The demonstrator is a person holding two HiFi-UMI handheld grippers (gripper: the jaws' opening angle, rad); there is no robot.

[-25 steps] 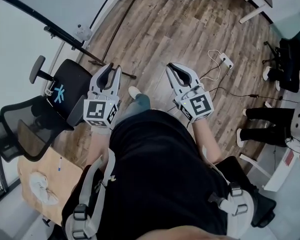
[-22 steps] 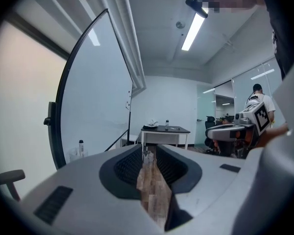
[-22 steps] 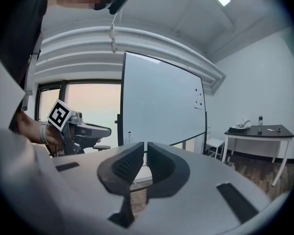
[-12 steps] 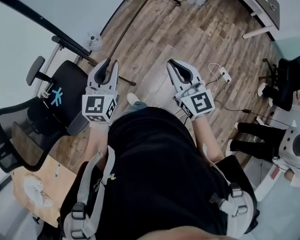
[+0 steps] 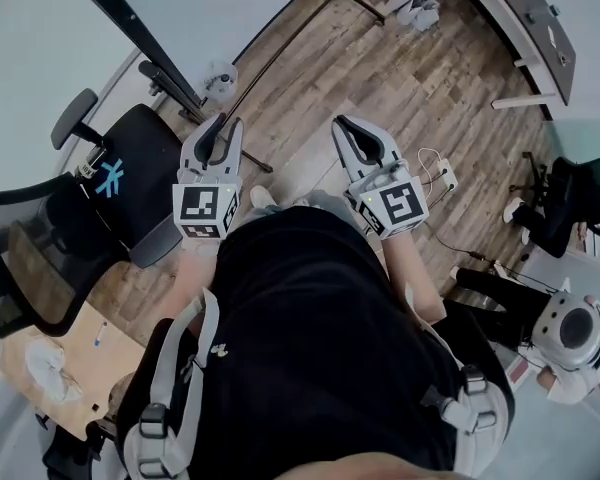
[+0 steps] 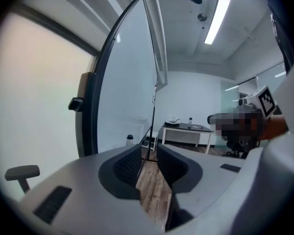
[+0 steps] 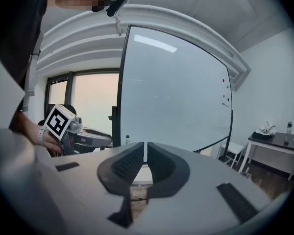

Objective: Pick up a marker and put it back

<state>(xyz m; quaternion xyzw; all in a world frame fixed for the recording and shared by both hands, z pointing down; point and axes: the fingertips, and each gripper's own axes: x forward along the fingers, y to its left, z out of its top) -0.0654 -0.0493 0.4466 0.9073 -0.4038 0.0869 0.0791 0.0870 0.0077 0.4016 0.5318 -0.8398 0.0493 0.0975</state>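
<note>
Opening on nothing at the left tool [image 5: 228, 120]; closed together, empty, at the right tool [image 5: 338, 121]. Held side by side over open wood floor [image 5: 380, 78], black chair [image 5: 130, 183] just left. Well apart, on the tabletop [image 5: 90, 380] at lower left: marker [image 5: 99, 334], small and hard to make out, near white cloth [image 5: 45, 363].

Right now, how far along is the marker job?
Done: nothing visible. In hand: nothing. The jaws of the left gripper are opening with nothing between them, and the right gripper is shut and empty. Left: everything. A pen-like thing lies untouched on the wooden table.
</note>
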